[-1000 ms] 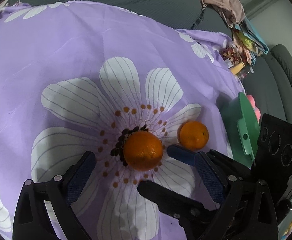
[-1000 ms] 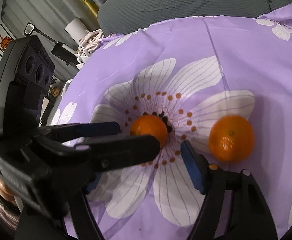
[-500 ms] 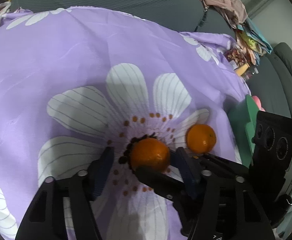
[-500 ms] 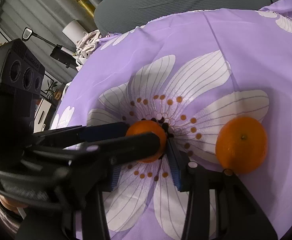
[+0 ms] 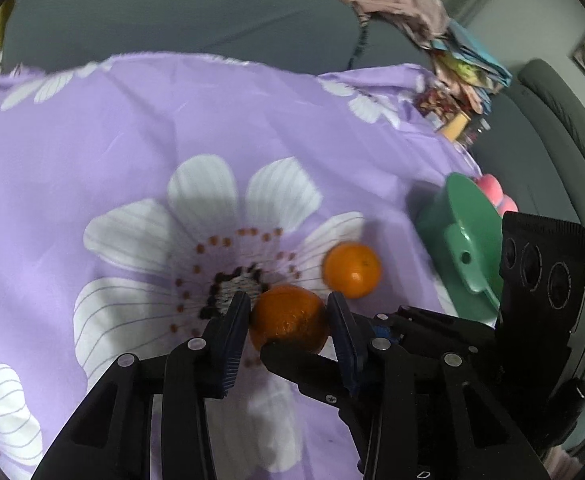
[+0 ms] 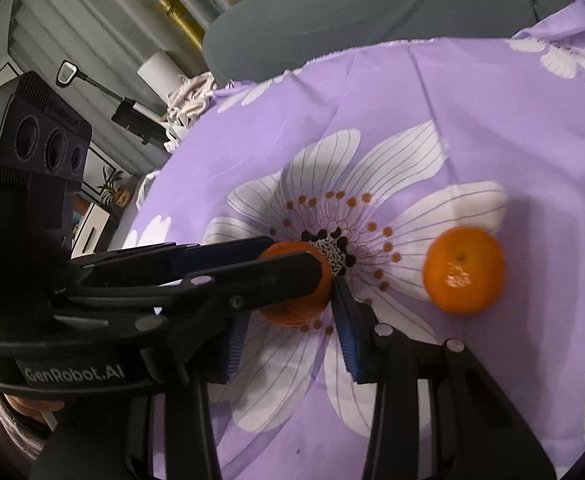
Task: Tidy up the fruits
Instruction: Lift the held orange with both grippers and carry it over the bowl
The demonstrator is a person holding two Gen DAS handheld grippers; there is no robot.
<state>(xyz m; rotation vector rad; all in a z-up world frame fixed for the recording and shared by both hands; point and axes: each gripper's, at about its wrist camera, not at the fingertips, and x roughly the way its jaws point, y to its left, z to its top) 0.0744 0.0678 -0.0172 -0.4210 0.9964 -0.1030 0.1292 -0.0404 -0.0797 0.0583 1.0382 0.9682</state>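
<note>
A darker orange [image 5: 288,318] [image 6: 292,308] hangs just above the purple flowered cloth [image 5: 132,152], beside the flower's dark centre [image 5: 234,286]. My left gripper [image 5: 288,304] is closing its jaws, with both blue pads pressed on the orange's sides. My right gripper [image 6: 290,300] comes across it from the right and is shut on the same orange; one of its fingers [image 5: 292,360] lies under the fruit. In the right wrist view the left gripper's fingers [image 6: 252,276] hide part of the orange. A second, brighter orange [image 5: 351,269] [image 6: 463,271] rests free on a white petal.
A green plastic container [image 5: 468,240] with pink things [image 5: 496,196] behind it stands at the cloth's right edge. Clutter [image 5: 452,92] is piled at the far right corner. Grey cushions [image 6: 372,12] border the cloth. A sleeve and hand [image 6: 16,408] hold the left gripper.
Both grippers' jaws went from wide apart to closed on the darker orange. That orange has come off the flower's dark centre, which now shows. The brighter orange stayed put.
</note>
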